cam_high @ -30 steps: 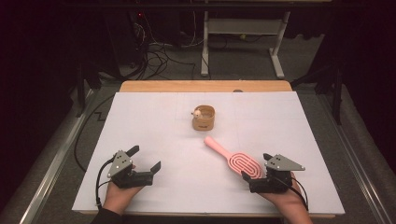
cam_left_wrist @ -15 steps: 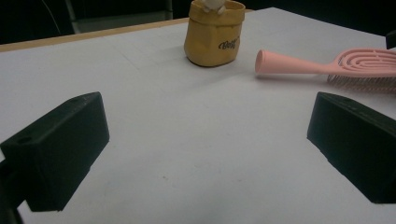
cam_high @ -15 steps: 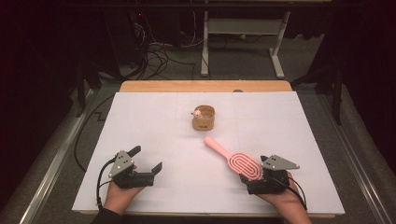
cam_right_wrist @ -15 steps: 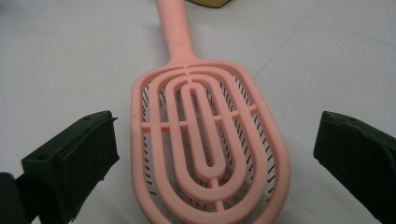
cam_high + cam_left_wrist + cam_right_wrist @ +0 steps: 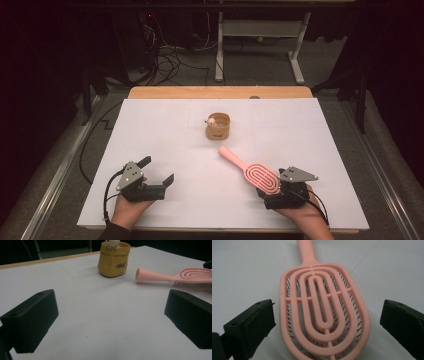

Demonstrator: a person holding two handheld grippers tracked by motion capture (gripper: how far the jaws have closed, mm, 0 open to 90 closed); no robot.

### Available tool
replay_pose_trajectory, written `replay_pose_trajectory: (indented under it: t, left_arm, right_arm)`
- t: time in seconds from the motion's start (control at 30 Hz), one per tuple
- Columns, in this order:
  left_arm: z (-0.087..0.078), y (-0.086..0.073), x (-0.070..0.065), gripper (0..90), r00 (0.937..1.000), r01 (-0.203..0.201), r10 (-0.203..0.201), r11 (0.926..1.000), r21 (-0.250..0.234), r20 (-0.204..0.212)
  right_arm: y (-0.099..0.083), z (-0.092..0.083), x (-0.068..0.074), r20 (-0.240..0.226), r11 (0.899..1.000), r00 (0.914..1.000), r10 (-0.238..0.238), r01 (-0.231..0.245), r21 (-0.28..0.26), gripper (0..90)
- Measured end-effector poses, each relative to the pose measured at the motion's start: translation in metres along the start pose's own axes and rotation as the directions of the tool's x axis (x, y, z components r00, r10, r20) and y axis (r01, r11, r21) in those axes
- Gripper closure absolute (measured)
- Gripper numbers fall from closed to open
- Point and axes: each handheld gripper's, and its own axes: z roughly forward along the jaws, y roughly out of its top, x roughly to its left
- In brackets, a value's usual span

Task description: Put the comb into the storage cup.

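So the pink plastic vented hairbrush lies bristles-down on the white table sheet, long axis running from about 10 o'clock (handle tip) to 4 o'clock (paddle head). The right gripper is basically on it: in the right gripper view the brush head sits between the two black jaws, which are spread wide on either side and not touching it as far as I can see. The left gripper rests well off at 9 o'clock from the brush, jaws also wide, nothing in them. At 12 o'clock from the handle stands a small tan cup-shaped holder with a little pale figure peeking over its rim. Right hand's clearly the nearer one for a grab.
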Motion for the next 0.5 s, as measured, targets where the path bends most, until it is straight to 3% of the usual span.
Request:
replay_pose_trajectory:
  t: [0.4,0.5]
  left_arm:
    - [0.0009,0.0003,0.0,0.0,1.0,-0.002,0.002,0.9999,-0.014,-0.002]
    - [0.0032,0.0006,0.0018,0.0,0.9999,-0.01,0.01,0.9999,-0.007,-0.003]
  right_arm:
    - [0.0012,0.0027,-0.0007,0.002,0.999,0.9999,-0.012,0.012,0.033,0.0]
    - [0.0039,0.0052,-0.0035,-0.006,0.999,0.9999,0.008,-0.008,0.046,0.0]
